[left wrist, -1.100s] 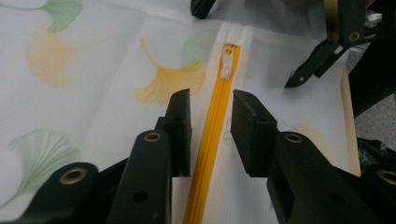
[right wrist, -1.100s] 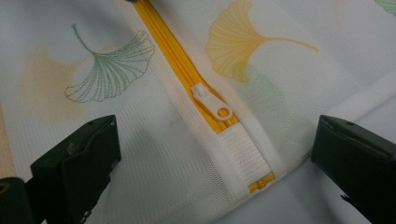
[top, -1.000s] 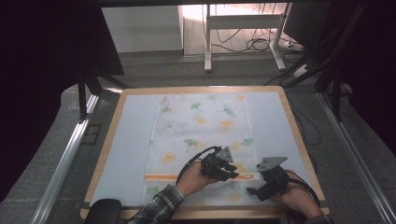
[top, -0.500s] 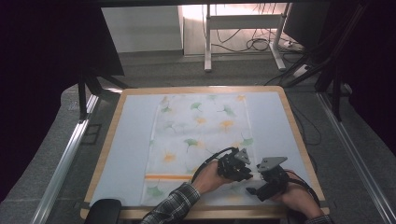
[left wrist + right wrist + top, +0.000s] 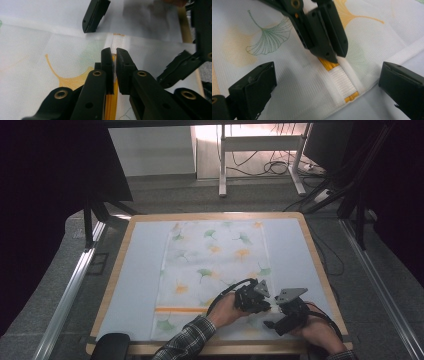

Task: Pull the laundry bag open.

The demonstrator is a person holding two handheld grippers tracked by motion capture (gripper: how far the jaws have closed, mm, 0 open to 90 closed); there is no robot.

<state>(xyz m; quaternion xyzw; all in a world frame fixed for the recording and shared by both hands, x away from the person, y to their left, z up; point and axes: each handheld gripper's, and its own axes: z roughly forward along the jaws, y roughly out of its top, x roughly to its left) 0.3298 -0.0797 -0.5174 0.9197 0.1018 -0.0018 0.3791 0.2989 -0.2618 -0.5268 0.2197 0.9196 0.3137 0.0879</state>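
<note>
The white mesh bag (image 5: pixel 215 270), printed with ginkgo leaves, lies flat on the table (image 5: pixel 125 280) and occupies the centre of the high view. Its orange zipper (image 5: pixel 175 309) runs across the lower part of the bag. The left gripper (image 5: pixel 261 306) sits at the lower centre-right of the high view. Its jaws have just been closing and now stand pressed nearly together, pinching the zipper pull (image 5: pixel 329 65) at the end of the zipper near the bag's edge. The right gripper (image 5: pixel 272 322) sits just beside it, at the lower right. Its jaws are spread wide, one on either side of the white zipper end tab (image 5: pixel 342 82), tips resting at the fabric.
</note>
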